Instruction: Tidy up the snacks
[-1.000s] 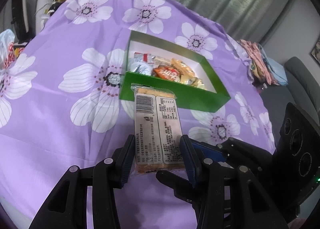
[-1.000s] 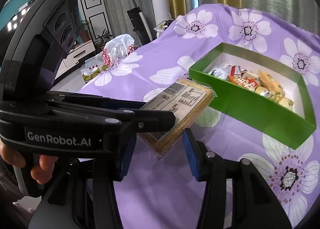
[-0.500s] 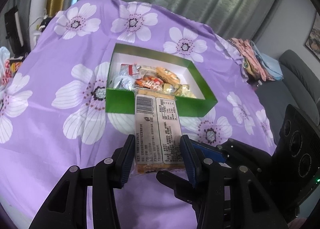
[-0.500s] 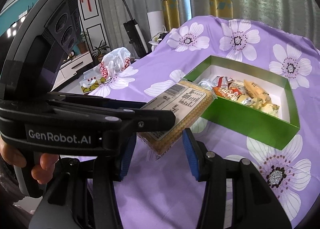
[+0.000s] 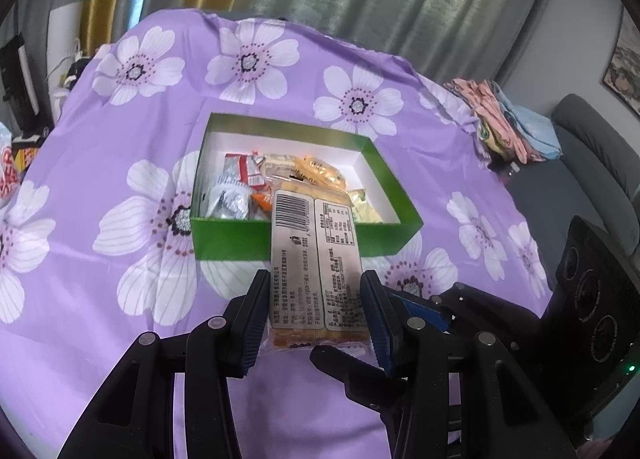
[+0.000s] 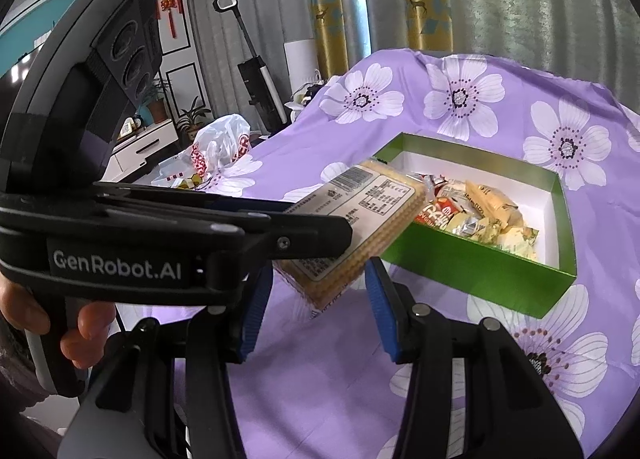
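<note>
Left claw (image 5: 314, 309) clamped on flat clear-wrapped cracker pack with barcode label (image 5: 316, 259), held in the air, far end over near wall of green cardboard box (image 5: 232, 237). Box holds mixed wrapped snacks (image 5: 280, 179), sits mid-bench on purple floral cloth (image 5: 120, 139). Right claw (image 6: 316, 309) parted, empty, just below pack.

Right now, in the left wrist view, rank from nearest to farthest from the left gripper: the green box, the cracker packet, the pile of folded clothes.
1. cracker packet, clamped between the left gripper fingers.
2. green box, straight ahead on the purple cloth.
3. pile of folded clothes, far right, past the cloth's edge.
</note>
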The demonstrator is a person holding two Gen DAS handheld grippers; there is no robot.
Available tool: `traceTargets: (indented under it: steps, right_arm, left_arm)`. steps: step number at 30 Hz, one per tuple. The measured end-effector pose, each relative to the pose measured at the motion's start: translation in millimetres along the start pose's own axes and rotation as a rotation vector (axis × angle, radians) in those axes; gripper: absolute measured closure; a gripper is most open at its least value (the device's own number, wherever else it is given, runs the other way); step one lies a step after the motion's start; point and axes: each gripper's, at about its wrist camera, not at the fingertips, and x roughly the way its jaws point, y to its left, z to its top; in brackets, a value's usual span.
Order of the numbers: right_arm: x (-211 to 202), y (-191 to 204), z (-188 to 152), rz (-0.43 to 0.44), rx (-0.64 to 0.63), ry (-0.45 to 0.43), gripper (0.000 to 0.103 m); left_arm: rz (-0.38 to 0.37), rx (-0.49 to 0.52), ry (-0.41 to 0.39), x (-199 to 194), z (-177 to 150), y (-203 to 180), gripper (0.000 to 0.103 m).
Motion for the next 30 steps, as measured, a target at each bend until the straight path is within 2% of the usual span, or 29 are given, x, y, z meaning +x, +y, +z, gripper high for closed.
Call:
traceTargets:
  steps: [5, 6, 7, 9, 10, 12, 16, 17, 19, 20, 25, 30]
  right_arm:
    - [3, -5, 3, -0.015, 0.007, 0.009, 0.057]
    - [4, -7, 4, 0.002, 0.015, 0.006, 0.061]
    - [4, -6, 6, 0.038, 0.019, -0.005, 0.07]
    - [7, -2, 10, 0.057, -0.01, -0.02, 0.071]
    - [13, 0, 12, 0.038, -0.03, -0.009, 0.071]
    - [28, -13, 12, 0.031, 0.023, 0.019, 0.071]
    - [30, -43, -2, 0.028, 0.124, 0.036, 0.068]
    - [29, -52, -7, 0.038, 0.159, 0.051, 0.064]
    - [29, -64, -18, 0.03, 0.204, 0.086, 0.053]
    - [28, -66, -24, 0.026, 0.213, 0.108, 0.051]
    - [17, -40, -60, 0.094, 0.189, 0.201, 0.051]
    - [15, -13, -85, 0.155, 0.167, 0.263, 0.05]
  left_arm:
    - [-0.034, 0.015, -0.009, 2, 9, -5, 0.057]
    - [-0.057, 0.019, -0.004, 5, 10, -7, 0.057]
    - [-0.08, 0.02, 0.007, 8, 11, -10, 0.057]
    - [-0.063, 0.049, 0.024, 24, 13, -17, 0.057]
    - [-0.055, 0.053, 0.024, 32, 15, -18, 0.057]
    - [-0.077, -0.006, 0.073, 50, 21, -8, 0.057]
    - [-0.06, -0.016, 0.055, 48, 19, 4, 0.057]
    - [-0.059, -0.033, 0.066, 47, 18, 9, 0.057]
    - [-0.039, -0.063, 0.086, 46, 10, 21, 0.057]
    - [-0.03, -0.068, 0.102, 47, 6, 25, 0.057]
    - [-0.029, -0.087, 0.232, 46, -40, 42, 0.057]
    - [-0.072, -0.134, 0.294, 41, -75, 46, 0.057]
